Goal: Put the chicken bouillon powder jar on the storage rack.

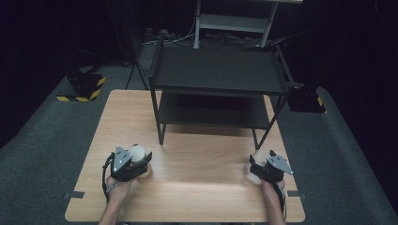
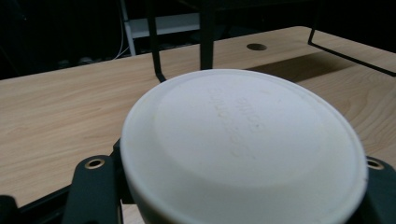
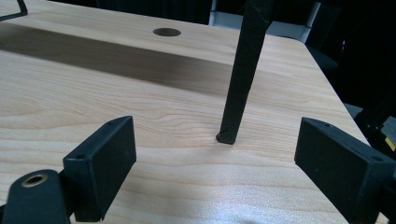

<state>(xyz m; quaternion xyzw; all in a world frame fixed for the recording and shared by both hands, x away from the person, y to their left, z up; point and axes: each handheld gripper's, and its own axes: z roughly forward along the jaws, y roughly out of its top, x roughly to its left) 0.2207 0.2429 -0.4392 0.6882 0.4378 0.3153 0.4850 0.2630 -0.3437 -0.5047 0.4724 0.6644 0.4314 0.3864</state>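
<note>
White plastic is what we have in the left gripper (image 1: 141, 165): a round lidded tub (image 1: 139, 154), clamped between the jaws at the near left of the wooden worktop (image 1: 202, 187), its flat lid (image 2: 243, 140) facing the left gripper view. We cannot see how far up the wall the jaws bite, nor whether the base rests on the wood or hangs just above it. The tub's smooth, rounded side is the first worry; we judge that a shallow hold could let it rotate or slide out once it is carried. The black two-tier rack (image 1: 218, 89) stands at the far middle of the worktop, and if the tub is bound for one of its shelves, the front edge of the lower shelf or the near-left leg could knock it loose on a low approach. Our right gripper (image 1: 260, 169) sits at the near right with its jaws spread wide and nothing between them, just beside the rack's near-right leg (image 3: 240, 74); a careless sweep there could snag that leg and shove the whole rack.
</note>
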